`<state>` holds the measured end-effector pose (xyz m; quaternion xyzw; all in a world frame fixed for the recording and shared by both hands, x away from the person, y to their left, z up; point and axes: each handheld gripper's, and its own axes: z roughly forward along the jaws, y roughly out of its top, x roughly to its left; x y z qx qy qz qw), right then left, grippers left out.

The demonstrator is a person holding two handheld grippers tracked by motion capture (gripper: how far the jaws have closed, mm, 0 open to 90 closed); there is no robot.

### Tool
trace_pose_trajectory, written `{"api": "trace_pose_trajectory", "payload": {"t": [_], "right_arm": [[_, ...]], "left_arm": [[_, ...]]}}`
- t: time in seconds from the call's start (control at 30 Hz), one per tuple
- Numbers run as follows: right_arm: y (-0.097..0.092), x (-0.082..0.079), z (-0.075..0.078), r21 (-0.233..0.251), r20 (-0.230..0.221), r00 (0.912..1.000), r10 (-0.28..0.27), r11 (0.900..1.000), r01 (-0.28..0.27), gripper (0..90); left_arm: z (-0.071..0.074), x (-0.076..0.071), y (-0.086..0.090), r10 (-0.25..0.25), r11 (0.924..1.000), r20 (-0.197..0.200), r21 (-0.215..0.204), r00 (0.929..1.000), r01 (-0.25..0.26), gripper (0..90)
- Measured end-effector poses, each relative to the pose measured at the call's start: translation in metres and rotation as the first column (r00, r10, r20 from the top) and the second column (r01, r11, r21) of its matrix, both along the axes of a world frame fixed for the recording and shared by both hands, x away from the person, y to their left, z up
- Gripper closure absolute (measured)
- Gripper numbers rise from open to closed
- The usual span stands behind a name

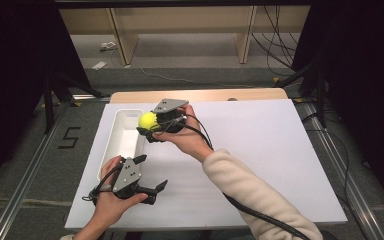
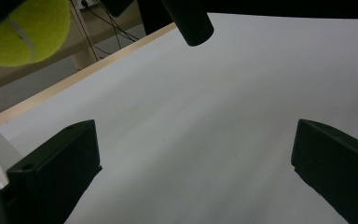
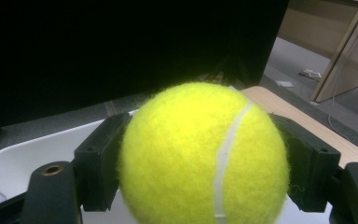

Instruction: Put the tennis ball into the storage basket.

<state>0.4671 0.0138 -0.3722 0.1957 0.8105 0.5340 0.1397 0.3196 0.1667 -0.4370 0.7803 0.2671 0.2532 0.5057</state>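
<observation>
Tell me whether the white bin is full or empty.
Empty as far as shown: the white bin shows a bare floor; the tennis ball sits clamped in the right hand-held gripper above its rim.

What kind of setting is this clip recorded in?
Probably a lab or data-collection room: a white board laid over a wooden table, dark curtains at both sides, loose cables on the floor, and a floor marking "5".

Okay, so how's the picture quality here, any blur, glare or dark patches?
High view: evenly lit white board, dark sides. Left gripper view: tennis ball soft and blurred at the corner, both jaws dim. Right gripper view: the ball bright and slightly washed out, black backdrop behind.
</observation>
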Motion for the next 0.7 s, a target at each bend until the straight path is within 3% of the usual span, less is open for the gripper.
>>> {"api": "trace_pose_trajectory", "payload": {"t": [0.7], "right_arm": [[0.0069,0.0026,0.0023,-0.007,0.003,1.0,0.006,1.0,-0.006,26.0]], "left_arm": [[-0.0003,0.0001,-0.0004,-0.001,1.0,0.0,0.002,1.0,0.001,0.7]]}}
